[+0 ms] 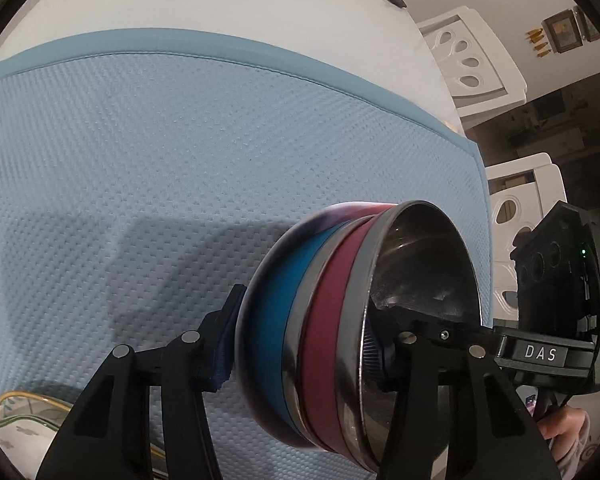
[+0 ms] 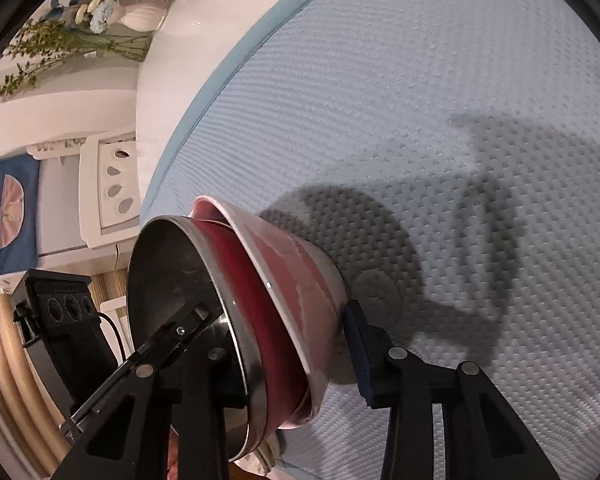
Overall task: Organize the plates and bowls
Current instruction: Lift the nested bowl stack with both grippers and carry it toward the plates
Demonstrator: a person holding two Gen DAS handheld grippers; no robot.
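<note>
Gripping from both sides, the two handheld grippers carry a nested stack of bowls [image 1: 340, 328] tipped on its side above a pale blue waffle-textured mat [image 1: 140, 152]. From the left wrist view, the left gripper [image 1: 312, 344] has its jaws closed on the stack: one dark blue pad presses the outer bowl's base, the other black finger reaches inside the shiny steel bowl [image 1: 424, 272] at the open end. Between them show a blue band [image 1: 276, 332] and a maroon band [image 1: 324, 320], each the side of a nested bowl with a metal rim.

From the right wrist view, the right gripper [image 2: 280, 340] pinches the same stack [image 2: 268, 300] likewise, its blue pad [image 2: 358, 348] against the base of the pinkish-red outer bowl [image 2: 300, 264] and its other finger inside the steel bowl's mouth [image 2: 168, 264]. The stack casts a round shadow [image 2: 340, 232] on the mat [image 2: 420, 80] just beyond it; whether its base touches the mat I cannot tell.

A floral plate with a gold rim [image 1: 24, 420] lies at the mat's near corner, partly hidden by the left gripper. The mat lies on a white table [image 1: 260, 0]. White chairs with teardrop cut-outs [image 1: 472, 56] stand beside the table, and a white vase of flowers [image 2: 140, 16] sits on a far surface.
</note>
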